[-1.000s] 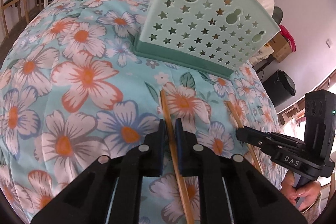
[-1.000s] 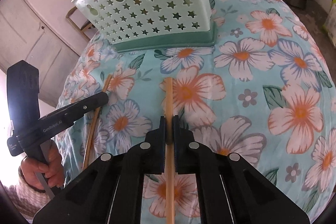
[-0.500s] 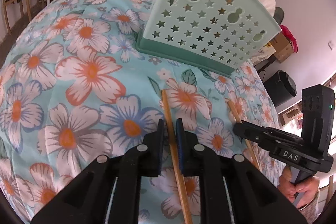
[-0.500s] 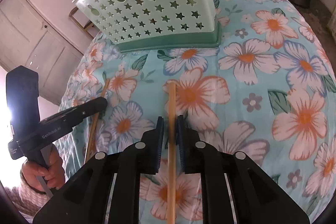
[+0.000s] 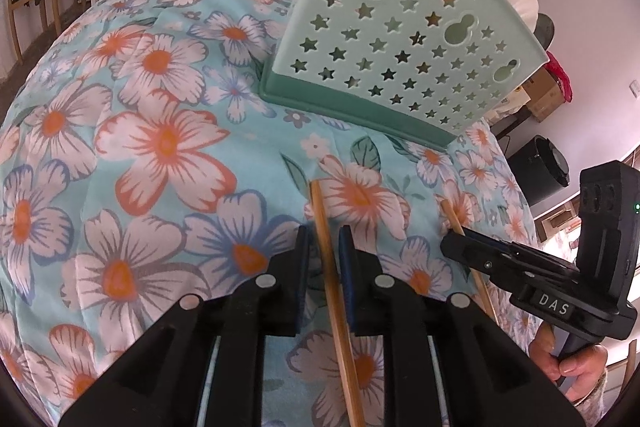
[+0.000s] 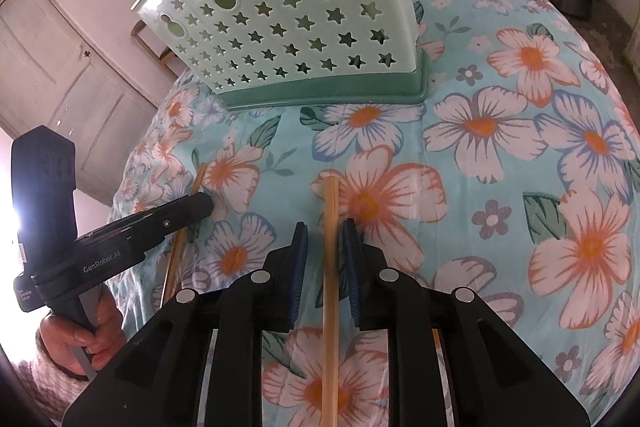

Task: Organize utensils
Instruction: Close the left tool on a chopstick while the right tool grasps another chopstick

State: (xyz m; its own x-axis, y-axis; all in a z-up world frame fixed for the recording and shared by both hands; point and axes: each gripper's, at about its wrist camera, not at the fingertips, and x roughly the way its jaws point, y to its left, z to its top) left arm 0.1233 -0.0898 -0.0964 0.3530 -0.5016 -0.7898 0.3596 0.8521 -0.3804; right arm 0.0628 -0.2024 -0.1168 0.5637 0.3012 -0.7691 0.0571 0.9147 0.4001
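The left gripper (image 5: 324,239) is held low and pointed forward, its jaws parted with a clear gap between the blue-padded fingers (image 5: 303,247). The right gripper (image 6: 325,235) is posed the same way alongside it, jaws likewise apart. Each is gripped at its handle by a bare hand: the left hand (image 6: 80,339) and the right hand (image 5: 572,367).

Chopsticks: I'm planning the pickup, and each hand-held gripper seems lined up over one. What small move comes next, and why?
Probably close both. The left hand-held gripper straddles a chopstick with gaps on both sides, and the right hand-held gripper straddles the other chopstick likewise. Both lie flat on the tablecloth, short of the holder.
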